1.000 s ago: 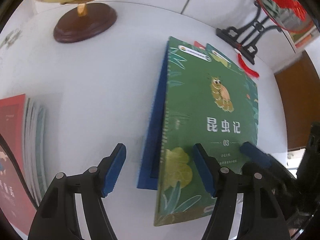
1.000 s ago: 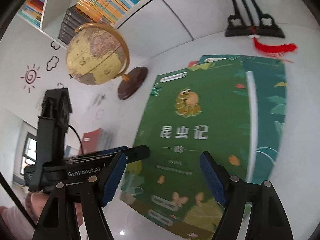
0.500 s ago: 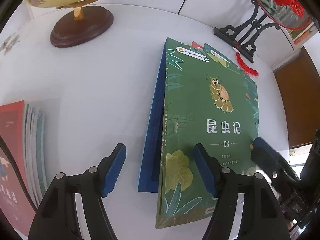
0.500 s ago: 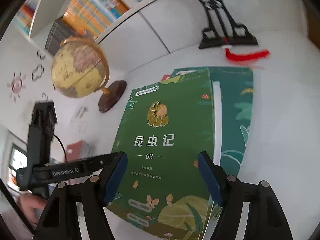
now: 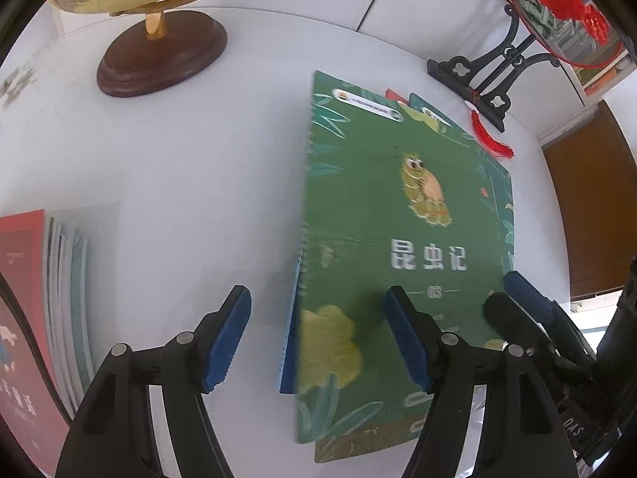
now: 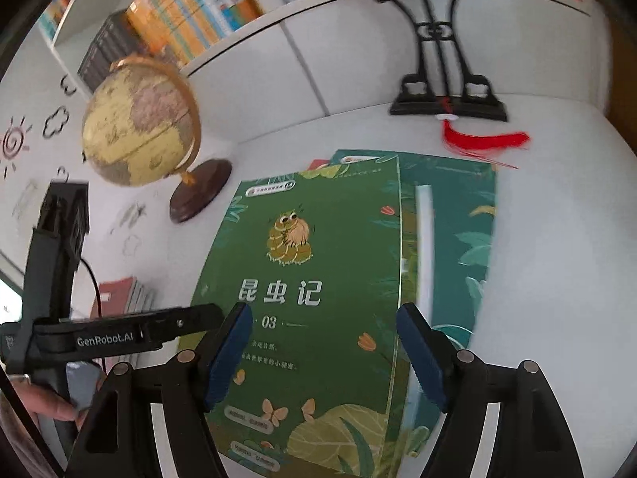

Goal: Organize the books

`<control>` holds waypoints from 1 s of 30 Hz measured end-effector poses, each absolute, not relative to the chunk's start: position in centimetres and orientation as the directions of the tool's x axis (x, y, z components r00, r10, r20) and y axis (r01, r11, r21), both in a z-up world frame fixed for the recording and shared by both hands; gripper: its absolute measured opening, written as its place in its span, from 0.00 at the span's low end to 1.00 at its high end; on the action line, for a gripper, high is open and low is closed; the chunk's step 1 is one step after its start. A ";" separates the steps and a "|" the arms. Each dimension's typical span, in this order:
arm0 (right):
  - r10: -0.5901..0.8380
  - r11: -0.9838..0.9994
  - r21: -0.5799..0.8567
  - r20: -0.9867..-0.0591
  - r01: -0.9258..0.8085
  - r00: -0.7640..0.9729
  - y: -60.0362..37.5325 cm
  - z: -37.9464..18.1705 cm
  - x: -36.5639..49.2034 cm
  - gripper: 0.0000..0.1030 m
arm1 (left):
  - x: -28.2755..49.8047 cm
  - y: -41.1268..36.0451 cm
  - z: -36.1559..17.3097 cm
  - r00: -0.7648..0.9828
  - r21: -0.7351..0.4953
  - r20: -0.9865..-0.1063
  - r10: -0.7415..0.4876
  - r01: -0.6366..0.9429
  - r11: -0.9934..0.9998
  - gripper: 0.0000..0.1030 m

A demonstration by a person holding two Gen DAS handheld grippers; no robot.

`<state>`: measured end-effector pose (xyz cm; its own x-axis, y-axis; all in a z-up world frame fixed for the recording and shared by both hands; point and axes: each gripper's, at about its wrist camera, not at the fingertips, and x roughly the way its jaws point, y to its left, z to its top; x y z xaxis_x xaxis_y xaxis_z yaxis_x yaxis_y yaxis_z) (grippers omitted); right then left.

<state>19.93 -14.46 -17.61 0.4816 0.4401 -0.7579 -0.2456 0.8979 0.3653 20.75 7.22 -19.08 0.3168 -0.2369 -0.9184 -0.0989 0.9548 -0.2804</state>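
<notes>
**Both grippers poised over the green insect book**

The right gripper has its jaws wide apart, and they have just been opening a little further; the green book lies below and between the blue pads, which do not press on it. The left gripper also stands wide open above the book's left edge, with one pad over the white table and the other over the cover, gripping nothing. Its side arm, seen from the right wrist, bears the white lettering "GenRobot.AI".

The green book's cover reads "昆虫记" in large pale characters, with "03" under them and a cartoon caterpillar above; the smaller lines and the oval label at its top are too fine to read. It lies on top of a loose pile: a blue-edged book shows at its left side, a teal leaf-patterned book juts out on its right, and a red corner peeks out at the far end.

To the left lies a second stack topped by a red book. Beyond stand a globe on a dark wooden base and a black ornament stand with a red tassel. A wall shelf behind holds rows of upright books.
</notes>
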 end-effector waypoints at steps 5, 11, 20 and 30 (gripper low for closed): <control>0.584 0.810 0.499 -0.728 -0.308 0.359 -12.9 -18.4 20.9 0.75 | 20.1 8.5 -18.7 0.363 -0.248 -0.911 -0.196 -0.102 0.963 0.51; 0.686 0.721 0.650 -0.625 -0.238 0.373 -15.0 -19.3 20.3 0.75 | 19.5 9.3 -19.2 0.385 -0.258 -0.901 -0.200 -0.104 0.960 0.47; 0.754 0.628 0.764 -0.551 -0.148 0.357 -16.3 -20.2 19.7 0.76 | 19.7 10.1 -19.8 0.380 -0.298 -0.897 -0.225 -0.144 0.944 0.50; 0.837 0.503 0.856 -0.446 -0.122 0.318 -16.1 -20.3 19.7 0.49 | 20.1 11.0 -20.1 0.382 -0.272 -0.902 -0.200 -0.145 0.951 0.50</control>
<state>19.65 -16.10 -20.25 0.3185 0.8365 -0.4458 -0.1218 0.5025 0.8559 20.12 10.96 -20.10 0.3823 -0.2001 -0.9021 -0.1450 0.9512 -0.2724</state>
